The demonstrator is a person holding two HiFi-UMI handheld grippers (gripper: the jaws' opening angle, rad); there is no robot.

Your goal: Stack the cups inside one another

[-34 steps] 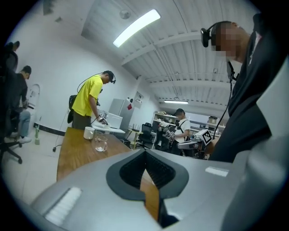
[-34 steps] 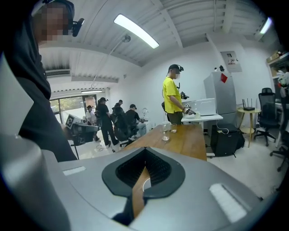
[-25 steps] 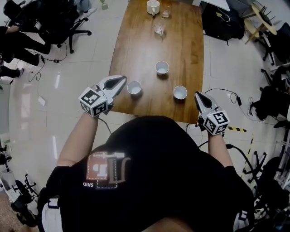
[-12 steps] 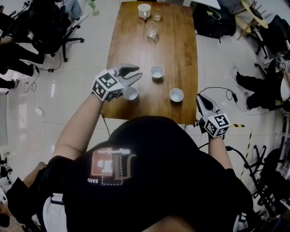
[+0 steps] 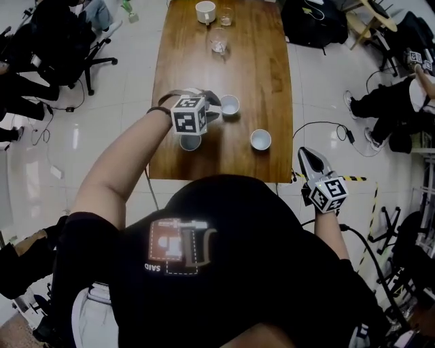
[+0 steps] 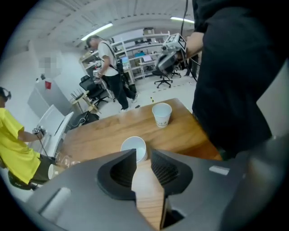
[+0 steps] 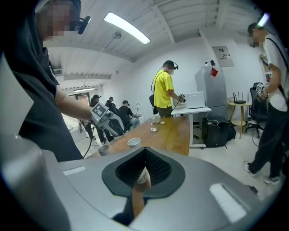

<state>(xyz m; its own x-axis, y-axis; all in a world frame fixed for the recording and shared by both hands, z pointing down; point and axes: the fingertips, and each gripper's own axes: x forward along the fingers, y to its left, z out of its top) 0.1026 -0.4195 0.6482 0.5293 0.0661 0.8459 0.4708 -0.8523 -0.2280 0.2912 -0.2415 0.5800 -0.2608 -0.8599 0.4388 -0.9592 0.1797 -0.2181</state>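
Where the long wooden table (image 5: pixel 262 75) runs away from the person, it fills the middle of the head view, with pale floor on either side. Over its near half the left claw (image 6: pixel 143 152) points steeply down. Its jaws have just been opening and stand apart, with only bare wood showing in the gap. Off the table's near right corner, over the floor, the right claw (image 5: pixel 309 158) has its tips together and nothing clamped between them. Three white paper cups stand upright and apart on the near half, none inside another. The middle cup (image 5: pixel 230 105) sits just beyond the left claw's tips. The left cup (image 5: pixel 190 143) is partly hidden under that claw's marker cube, and the right cup (image 5: pixel 261 139) stands toward the table's right side. At the far end stand a white mug (image 5: pixel 205 11), a far glass (image 5: pixel 226 16) just beside it and a near glass (image 5: pixel 217 42).
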